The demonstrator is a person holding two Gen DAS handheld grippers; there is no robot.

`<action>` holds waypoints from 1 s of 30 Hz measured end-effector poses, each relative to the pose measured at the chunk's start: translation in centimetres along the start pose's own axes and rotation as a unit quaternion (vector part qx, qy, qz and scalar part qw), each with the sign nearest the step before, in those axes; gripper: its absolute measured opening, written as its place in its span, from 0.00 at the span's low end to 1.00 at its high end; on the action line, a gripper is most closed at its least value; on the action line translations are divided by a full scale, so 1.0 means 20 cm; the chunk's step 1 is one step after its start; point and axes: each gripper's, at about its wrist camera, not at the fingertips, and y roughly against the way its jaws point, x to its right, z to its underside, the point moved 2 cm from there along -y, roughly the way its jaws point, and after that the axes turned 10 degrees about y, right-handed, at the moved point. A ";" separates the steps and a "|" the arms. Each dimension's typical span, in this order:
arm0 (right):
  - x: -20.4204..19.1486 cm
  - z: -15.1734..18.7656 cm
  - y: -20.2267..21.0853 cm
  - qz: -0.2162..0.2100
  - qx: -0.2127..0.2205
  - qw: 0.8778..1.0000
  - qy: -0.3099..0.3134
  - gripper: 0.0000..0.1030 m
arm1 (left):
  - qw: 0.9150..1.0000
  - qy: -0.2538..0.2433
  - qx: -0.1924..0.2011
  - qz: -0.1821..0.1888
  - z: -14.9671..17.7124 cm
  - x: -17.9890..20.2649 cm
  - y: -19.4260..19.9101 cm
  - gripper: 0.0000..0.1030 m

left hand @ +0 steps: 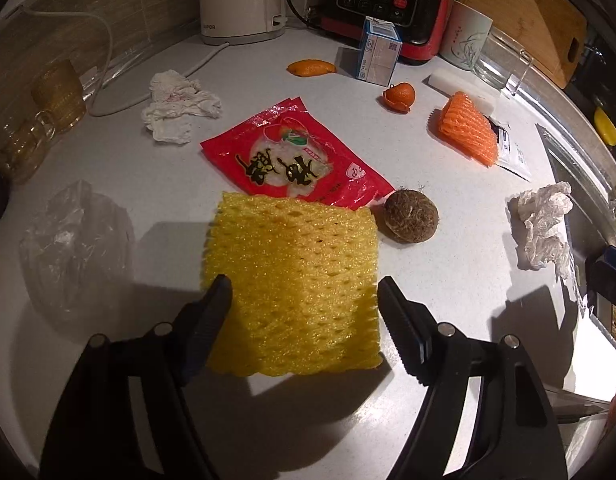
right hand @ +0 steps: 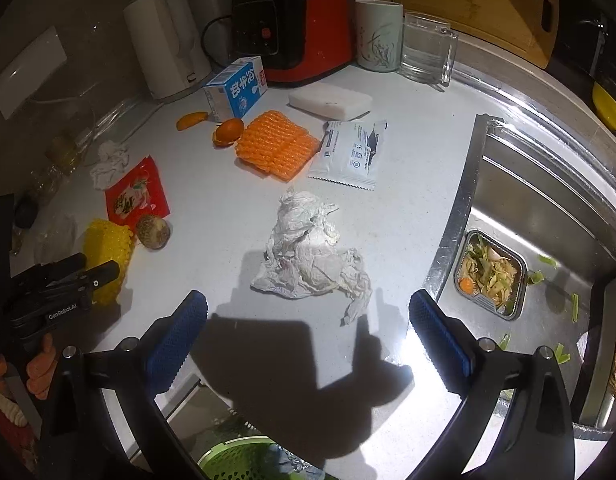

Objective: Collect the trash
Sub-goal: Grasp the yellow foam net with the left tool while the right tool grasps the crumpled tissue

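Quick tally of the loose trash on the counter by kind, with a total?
Foam fruit nets: 2, yellow and orange
Crumpled tissues: 2
Orange peels: 2
Packets: 2, red and white
Clear plastic bag: 1
Milk carton: 1
Total: 10

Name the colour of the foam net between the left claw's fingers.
Yellow foam net, clearest in the left wrist view.

Dim, warm light from behind — hard shadows on the counter (right hand: 236, 200), sink (right hand: 548, 200) glare, fisheye-bent edges.
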 end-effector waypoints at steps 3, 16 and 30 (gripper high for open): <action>0.00 -0.01 -0.03 0.000 -0.005 1.000 0.003 0.97 | 1.000 -0.009 0.003 -0.008 0.01 0.01 -0.01 0.67; -0.02 -0.12 -0.26 0.019 -0.018 0.999 0.028 0.97 | 1.000 -0.019 0.010 -0.016 0.00 0.01 -0.02 0.63; -0.04 -0.08 -0.30 0.004 -0.025 0.999 0.021 0.27 | 0.999 -0.028 0.042 -0.012 0.01 -0.02 0.02 0.19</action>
